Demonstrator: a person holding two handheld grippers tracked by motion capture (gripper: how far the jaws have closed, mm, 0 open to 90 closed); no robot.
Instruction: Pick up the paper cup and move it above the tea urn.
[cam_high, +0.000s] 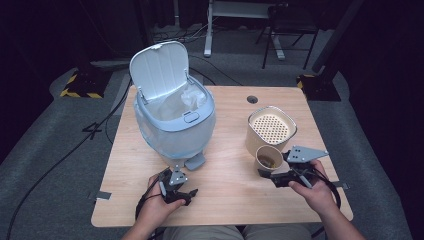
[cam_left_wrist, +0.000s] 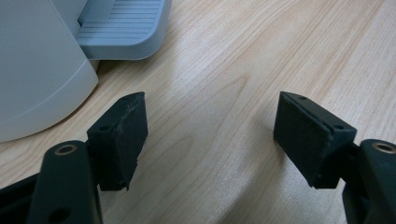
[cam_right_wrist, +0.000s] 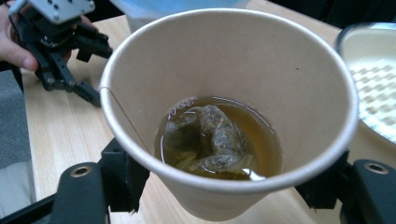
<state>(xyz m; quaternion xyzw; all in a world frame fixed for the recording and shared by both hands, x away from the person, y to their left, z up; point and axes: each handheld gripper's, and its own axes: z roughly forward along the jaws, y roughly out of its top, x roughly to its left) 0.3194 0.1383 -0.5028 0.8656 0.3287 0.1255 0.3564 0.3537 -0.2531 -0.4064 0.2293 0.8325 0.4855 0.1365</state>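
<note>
A paper cup (cam_high: 269, 159) (cam_right_wrist: 261, 60) holds brown tea and a soaked tea bag (cam_right_wrist: 210, 135), whose string hangs over the rim. My right gripper (cam_high: 270, 168) (cam_right_wrist: 224, 189) is shut on the cup's lower wall, one jaw on each side, and the cup stands upright at the table's right, close to the beige strainer pot (cam_high: 271, 127). My left gripper (cam_high: 180, 187) (cam_left_wrist: 210, 135) stands open just above the wooden table (cam_high: 225, 200), with nothing between its pads, in front of the bin's pedal (cam_high: 195, 161) (cam_left_wrist: 121, 32).
A pale blue pedal bin (cam_high: 175, 125) with its lid (cam_high: 160, 70) raised and a clear liner inside takes up the table's left middle. The strainer pot (cam_right_wrist: 373, 93) has a perforated insert. Bare wood lies between the two hands. A cable hole (cam_high: 252, 99) sits near the far edge.
</note>
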